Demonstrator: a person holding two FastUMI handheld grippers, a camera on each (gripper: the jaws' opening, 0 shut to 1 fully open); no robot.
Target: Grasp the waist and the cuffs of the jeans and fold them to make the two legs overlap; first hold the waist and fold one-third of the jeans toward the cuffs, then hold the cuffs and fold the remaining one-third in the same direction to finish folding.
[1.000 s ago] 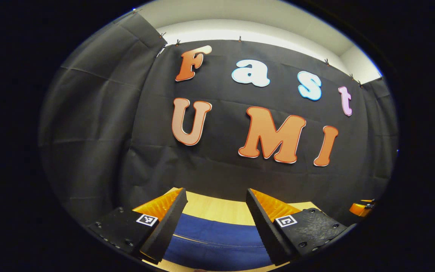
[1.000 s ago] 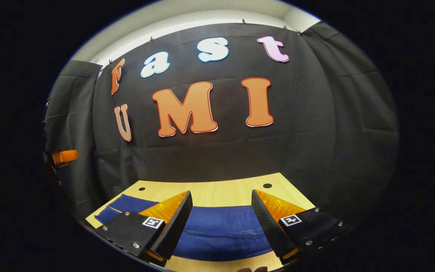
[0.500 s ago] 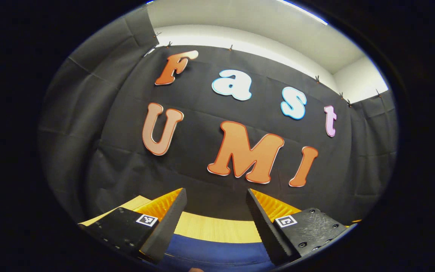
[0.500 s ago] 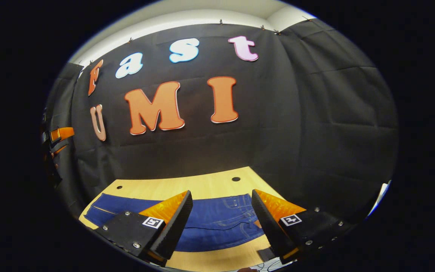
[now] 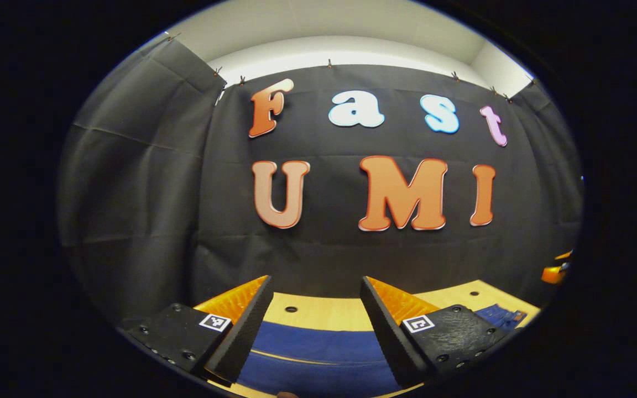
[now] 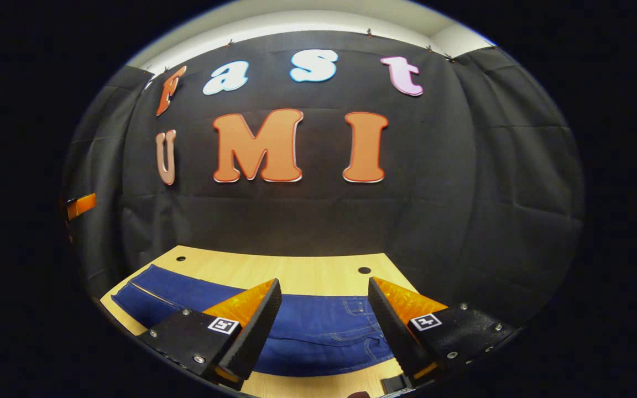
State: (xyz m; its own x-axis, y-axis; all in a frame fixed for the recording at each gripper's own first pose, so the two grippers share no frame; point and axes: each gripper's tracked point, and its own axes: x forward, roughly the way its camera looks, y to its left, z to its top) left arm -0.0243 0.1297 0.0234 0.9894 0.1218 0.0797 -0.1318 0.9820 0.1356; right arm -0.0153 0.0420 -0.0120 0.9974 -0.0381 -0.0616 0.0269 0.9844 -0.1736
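Observation:
The blue jeans [image 6: 307,337] lie flat along the wooden table [image 6: 296,268], with a leg stretching off to the left [image 6: 152,287] and the pocket stitching near the right end [image 6: 360,326]. My right gripper [image 6: 324,283] hovers open above them, nothing between its fingers. In the left gripper view a blue leg with a pale seam [image 5: 318,354] lies under my left gripper [image 5: 315,284], which is also open and holds nothing. Another piece of the jeans [image 5: 498,316] shows past its right finger. Neither gripper touches the denim.
The black cloth wall [image 6: 307,221] rises just behind the table's far edge. Small round holes [image 6: 364,270] dot the tabletop [image 5: 324,309]. The other gripper shows at the far right edge [image 5: 556,271] of the left gripper view and at the far left edge [image 6: 81,205] of the right gripper view.
Both views swung and levelled. The left gripper tipped back down after pointing higher, so more jeans and table show. The right gripper turned slightly. Both stayed open.

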